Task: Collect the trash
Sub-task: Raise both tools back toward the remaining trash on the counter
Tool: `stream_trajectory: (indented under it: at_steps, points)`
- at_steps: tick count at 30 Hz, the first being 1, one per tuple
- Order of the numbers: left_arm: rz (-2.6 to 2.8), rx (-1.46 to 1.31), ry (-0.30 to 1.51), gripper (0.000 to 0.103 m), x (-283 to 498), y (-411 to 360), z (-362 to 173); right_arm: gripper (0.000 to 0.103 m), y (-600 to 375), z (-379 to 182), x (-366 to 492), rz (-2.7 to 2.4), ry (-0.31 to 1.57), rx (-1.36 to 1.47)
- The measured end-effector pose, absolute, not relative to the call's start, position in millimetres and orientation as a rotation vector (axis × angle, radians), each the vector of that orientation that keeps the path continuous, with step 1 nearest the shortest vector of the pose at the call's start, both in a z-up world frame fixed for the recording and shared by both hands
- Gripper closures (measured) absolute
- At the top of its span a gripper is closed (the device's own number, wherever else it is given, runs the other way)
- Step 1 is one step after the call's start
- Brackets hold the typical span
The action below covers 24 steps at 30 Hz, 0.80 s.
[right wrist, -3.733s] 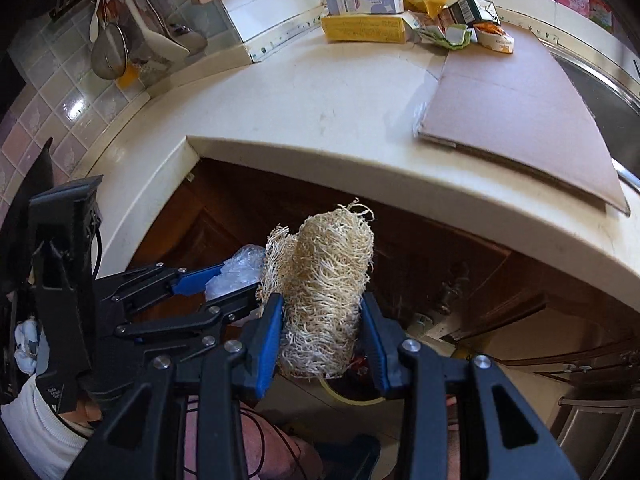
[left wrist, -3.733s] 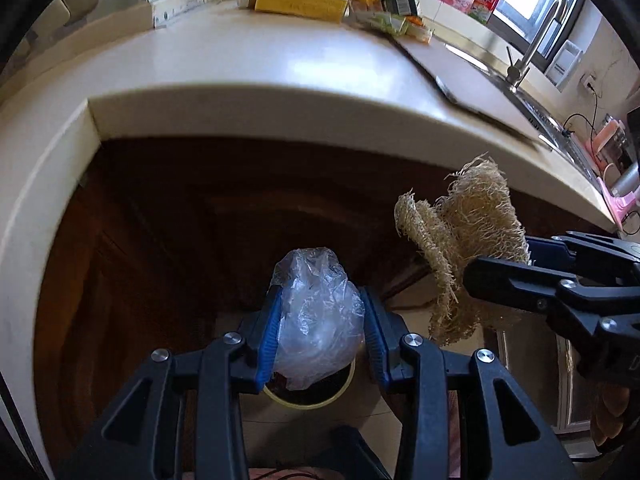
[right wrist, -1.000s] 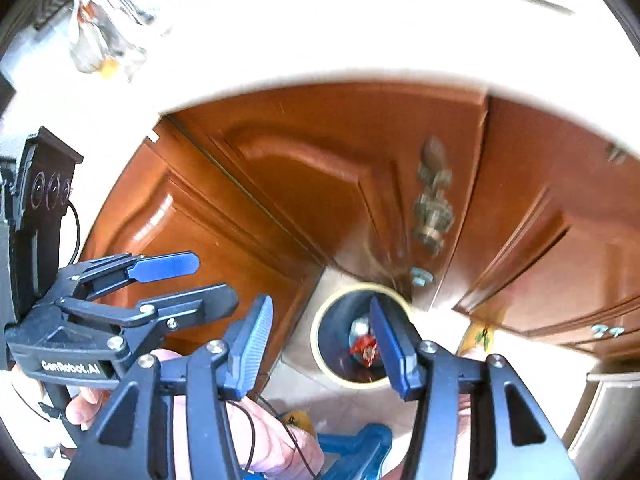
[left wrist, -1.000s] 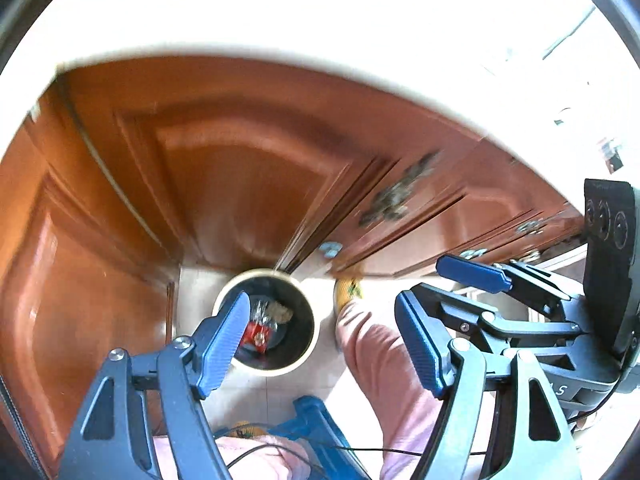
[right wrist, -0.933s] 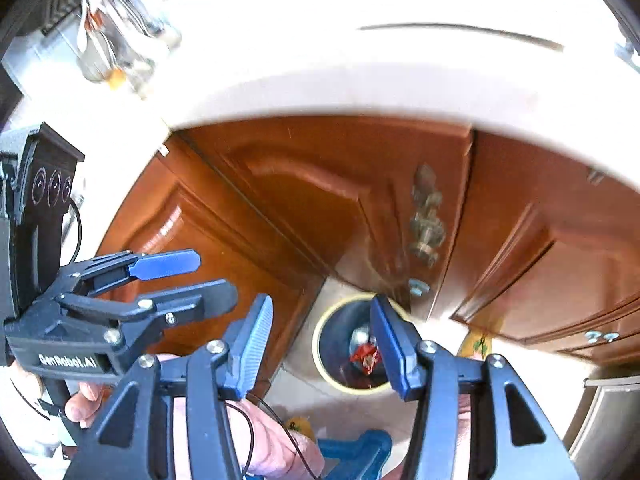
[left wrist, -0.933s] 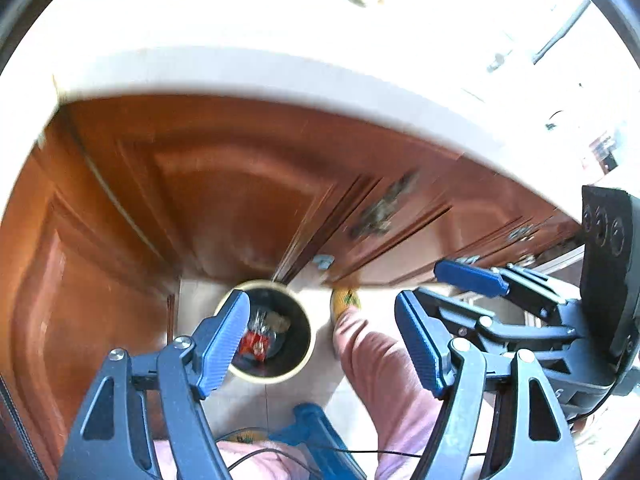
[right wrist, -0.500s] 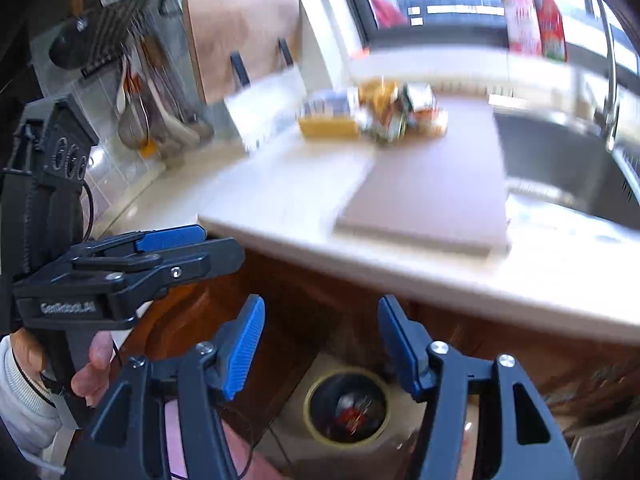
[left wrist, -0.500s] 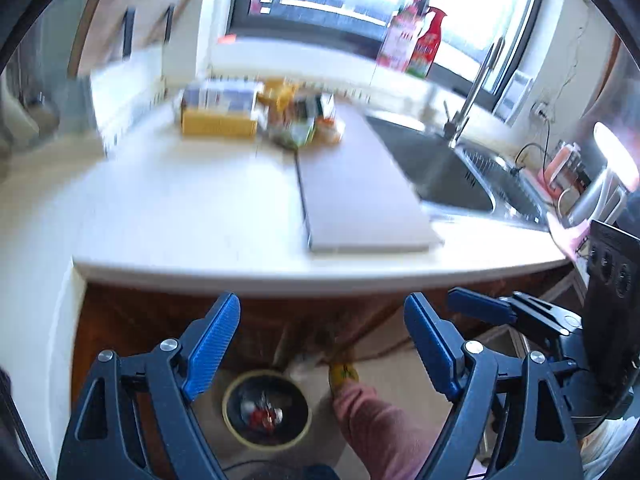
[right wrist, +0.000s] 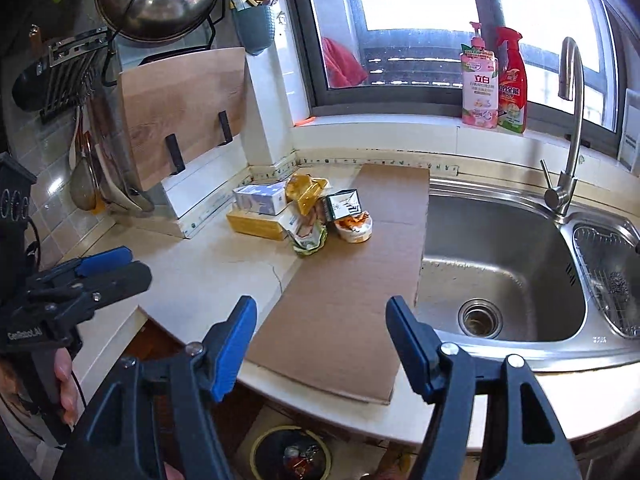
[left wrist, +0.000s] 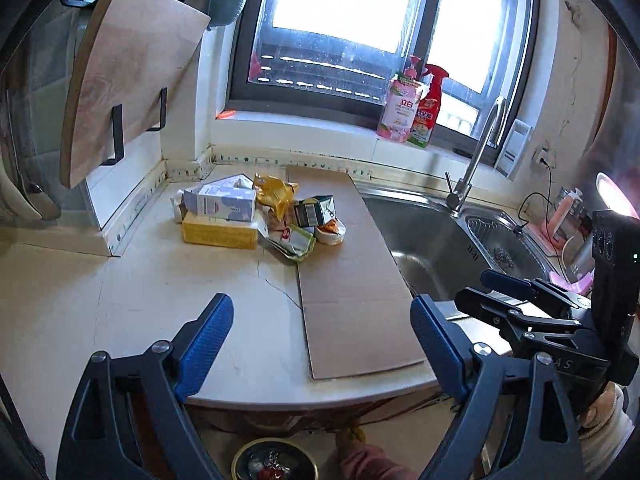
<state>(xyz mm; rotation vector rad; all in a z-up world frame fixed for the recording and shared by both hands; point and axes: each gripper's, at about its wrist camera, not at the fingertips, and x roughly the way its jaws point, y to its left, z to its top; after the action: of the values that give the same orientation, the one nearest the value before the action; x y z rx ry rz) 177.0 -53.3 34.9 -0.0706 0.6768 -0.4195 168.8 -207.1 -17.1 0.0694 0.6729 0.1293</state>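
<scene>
A pile of trash lies at the back of the counter: a white-blue carton on a yellow box, a yellow wrapper, a green packet and a small cup. Beside them lies a flat cardboard sheet. The round bin stands on the floor below the counter edge, with scraps inside. My left gripper hovers over the counter's front, its jaws opening with nothing between them. To its right, my right gripper hangs over the cardboard's near end, also opening and empty.
A steel sink with a tall faucet takes up the counter's right side. Two detergent bottles stand on the window sill. A wooden cutting board hangs on the left wall. A leg in pink shows beside the bin.
Both grippers rose from down by the bin to above the counter edge and tilted up. Their jaws widened. The plastic bag and loofah they held before are gone from them.
</scene>
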Motion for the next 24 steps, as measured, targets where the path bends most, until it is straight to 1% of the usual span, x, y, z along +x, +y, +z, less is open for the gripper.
stream_trajectory:
  at_steps: [1, 11, 20, 22, 24]
  points:
    - [-0.418, -0.067, 0.668, 0.006, 182, -54, 37, 0.036, -210, -16, 176, 0.12, 0.678, 0.063]
    - [-0.359, 0.019, 0.709, 0.006, 251, -59, 36, 0.036, -229, -21, 248, 0.108, 0.772, 0.094]
    - [-0.337, 0.14, 0.787, 0.006, 311, -75, 11, 0.036, -236, -34, 321, 0.179, 0.831, 0.146]
    - [-0.32, 0.155, 0.806, 0.006, 325, -72, 6, 0.035, -234, -39, 341, 0.213, 0.851, 0.149]
    - [-0.299, 0.154, 0.82, 0.006, 340, -67, 5, 0.029, -230, -44, 358, 0.215, 0.87, 0.13]
